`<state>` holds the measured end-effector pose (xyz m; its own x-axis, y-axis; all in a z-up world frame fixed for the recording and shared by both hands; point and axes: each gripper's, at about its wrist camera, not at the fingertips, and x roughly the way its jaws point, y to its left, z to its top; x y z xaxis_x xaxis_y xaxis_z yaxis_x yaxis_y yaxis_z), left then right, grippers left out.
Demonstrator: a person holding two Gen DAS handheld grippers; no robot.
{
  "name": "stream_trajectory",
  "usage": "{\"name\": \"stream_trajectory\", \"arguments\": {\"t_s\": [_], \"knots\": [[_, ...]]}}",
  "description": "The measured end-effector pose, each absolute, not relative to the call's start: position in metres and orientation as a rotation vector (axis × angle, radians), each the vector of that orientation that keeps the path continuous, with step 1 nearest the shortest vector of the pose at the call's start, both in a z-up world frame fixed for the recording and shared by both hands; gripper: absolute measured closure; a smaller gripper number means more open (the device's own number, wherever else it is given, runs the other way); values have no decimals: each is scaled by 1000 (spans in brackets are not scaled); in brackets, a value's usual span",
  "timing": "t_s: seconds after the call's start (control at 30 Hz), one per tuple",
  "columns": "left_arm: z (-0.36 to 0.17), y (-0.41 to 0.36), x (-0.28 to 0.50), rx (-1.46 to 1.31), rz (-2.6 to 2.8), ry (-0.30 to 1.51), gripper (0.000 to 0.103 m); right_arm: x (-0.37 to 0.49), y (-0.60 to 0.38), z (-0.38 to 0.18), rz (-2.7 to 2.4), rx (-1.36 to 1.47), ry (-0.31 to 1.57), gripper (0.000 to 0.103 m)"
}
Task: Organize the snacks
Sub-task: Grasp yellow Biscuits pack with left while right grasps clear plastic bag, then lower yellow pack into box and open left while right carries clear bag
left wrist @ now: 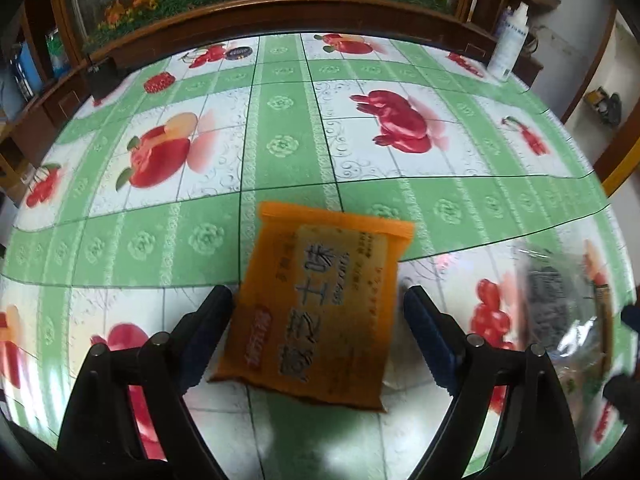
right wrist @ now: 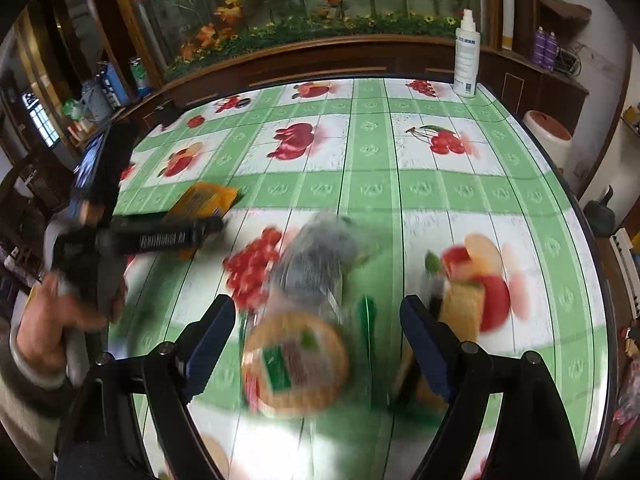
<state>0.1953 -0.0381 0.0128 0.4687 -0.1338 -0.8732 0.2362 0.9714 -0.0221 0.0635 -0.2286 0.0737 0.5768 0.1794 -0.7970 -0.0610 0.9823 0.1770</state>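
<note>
Your left gripper (left wrist: pixel 318 312) is wide open. The orange snack packet (left wrist: pixel 320 304) lies flat on the tabletop (left wrist: pixel 280 140), right between its two fingers. The fingers do not press it, so nothing is held yet. You seem to have lined it up this way so you can close on the packet's two long sides.

Your right gripper (right wrist: pixel 318 320) is also wide open and holds nothing. Under it lies a clear bag of snacks (right wrist: pixel 308 276) with a round orange label (right wrist: pixel 296 364) at the near end. The bag is blurry, so you cannot tell what is inside; it looks dark and grey. It lies between the fingers, but they do not squeeze it. One more yellowish snack (right wrist: pixel 460 308) sits just beside the right finger, also too blurry to name.

In the right wrist view your left hand (right wrist: pixel 44 328) holds the other gripper over the orange packet, off to the left.

No box, bowl or basket shows in either view, so where the snacks should go is not clear. A white spray bottle (right wrist: pixel 466 56) stands at the far edge, well away from the snacks.
</note>
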Motion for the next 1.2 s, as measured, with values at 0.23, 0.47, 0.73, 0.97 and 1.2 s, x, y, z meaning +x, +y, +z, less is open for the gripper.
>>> {"name": "stream_trajectory", "arguments": {"t_s": [0.23,0.47,0.73,0.97,1.2], "knots": [[11,-36,199,105,-197,1046,17,98,-221,40,165,162,1033,36],[16,-27,178,90,-153,1040,28,85,-206,45,237,137,1006,52],[29,0,135,21,-118,1028,28,59,-187,60,322,140,974,53],[39,17,88,9,-82,1005,28,29,-172,61,401,157,973,54],[53,33,33,-8,-63,971,28,-5,-156,67,479,179,952,58]]}}
